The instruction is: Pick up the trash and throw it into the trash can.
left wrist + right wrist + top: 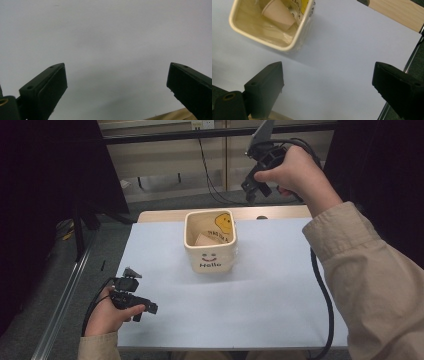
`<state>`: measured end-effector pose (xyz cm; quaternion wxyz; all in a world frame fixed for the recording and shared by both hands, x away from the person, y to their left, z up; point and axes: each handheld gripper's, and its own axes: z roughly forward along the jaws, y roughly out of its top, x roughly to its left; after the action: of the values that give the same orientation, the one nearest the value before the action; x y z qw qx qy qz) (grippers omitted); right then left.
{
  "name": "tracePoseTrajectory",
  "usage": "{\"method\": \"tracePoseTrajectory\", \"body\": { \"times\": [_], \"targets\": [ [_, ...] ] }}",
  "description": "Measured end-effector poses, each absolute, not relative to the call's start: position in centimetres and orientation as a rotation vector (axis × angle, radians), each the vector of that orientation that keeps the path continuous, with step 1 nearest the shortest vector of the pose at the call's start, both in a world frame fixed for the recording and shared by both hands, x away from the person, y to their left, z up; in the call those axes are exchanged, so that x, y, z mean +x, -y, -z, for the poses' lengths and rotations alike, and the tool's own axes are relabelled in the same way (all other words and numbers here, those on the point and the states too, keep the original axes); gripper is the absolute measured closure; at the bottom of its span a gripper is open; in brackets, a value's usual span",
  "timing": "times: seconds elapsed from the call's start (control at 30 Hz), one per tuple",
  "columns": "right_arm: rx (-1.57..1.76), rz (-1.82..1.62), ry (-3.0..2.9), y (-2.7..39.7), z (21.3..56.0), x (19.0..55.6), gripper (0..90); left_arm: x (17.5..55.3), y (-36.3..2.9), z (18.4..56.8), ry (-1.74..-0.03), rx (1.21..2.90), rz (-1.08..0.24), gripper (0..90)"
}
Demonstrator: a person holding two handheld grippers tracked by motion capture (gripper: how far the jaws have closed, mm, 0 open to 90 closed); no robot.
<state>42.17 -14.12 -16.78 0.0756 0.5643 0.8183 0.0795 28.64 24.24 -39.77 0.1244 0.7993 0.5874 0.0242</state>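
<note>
A cream square container (210, 255) with a smiley face and "Hello" on its front stands in the middle of the white-covered table. Inside it lie a tipped paper cup (278, 13) and a yellow smiley print (224, 222). My right gripper (252, 190) is held high beyond the container, over the table's far edge. Its jaws stand wide apart with nothing between them, and in the right gripper view (328, 66) it looks down on the sheet beside the container (294, 37). My left gripper (142, 310) rests low at the table's front left corner, open and empty over the bare sheet (116, 67).
The white sheet (270, 285) covers most of a wooden table, whose bare far edge (270, 212) shows behind the container. A metal rail (65, 295) runs along the left side. The right gripper's black cable (325, 305) hangs down past the table's right front.
</note>
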Motion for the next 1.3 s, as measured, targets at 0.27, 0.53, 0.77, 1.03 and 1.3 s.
{"method": "tracePoseTrajectory", "body": {
  "times": [0.27, 0.53, 0.77, 1.03, 1.3],
  "targets": [
    [1.658, -0.213, -2.488, 16.6, 20.0, 39.3, 10.0, 28.6, -24.0, 39.8, -1.703, 2.341, -0.082, 2.8],
    [1.616, -0.148, -2.518, 18.2, 23.5, 37.3, 9.7, 28.5, -23.9, 39.8, -1.708, 2.335, -0.090, 2.8],
    [1.583, -0.136, -2.543, 19.1, 26.2, 35.9, 9.3, 28.5, -23.8, 39.8, -1.710, 2.334, -0.093, 2.8],
    [1.523, -0.101, -2.566, 20.2, 30.4, 33.6, 9.3, 28.5, -23.9, 39.7, -1.702, 2.357, -0.082, 2.7],
    [1.571, -0.057, -2.569, 21.6, 33.8, 31.9, 8.9, 28.5, -23.8, 39.7, -1.703, 2.350, -0.083, 2.7]
  ]
}}
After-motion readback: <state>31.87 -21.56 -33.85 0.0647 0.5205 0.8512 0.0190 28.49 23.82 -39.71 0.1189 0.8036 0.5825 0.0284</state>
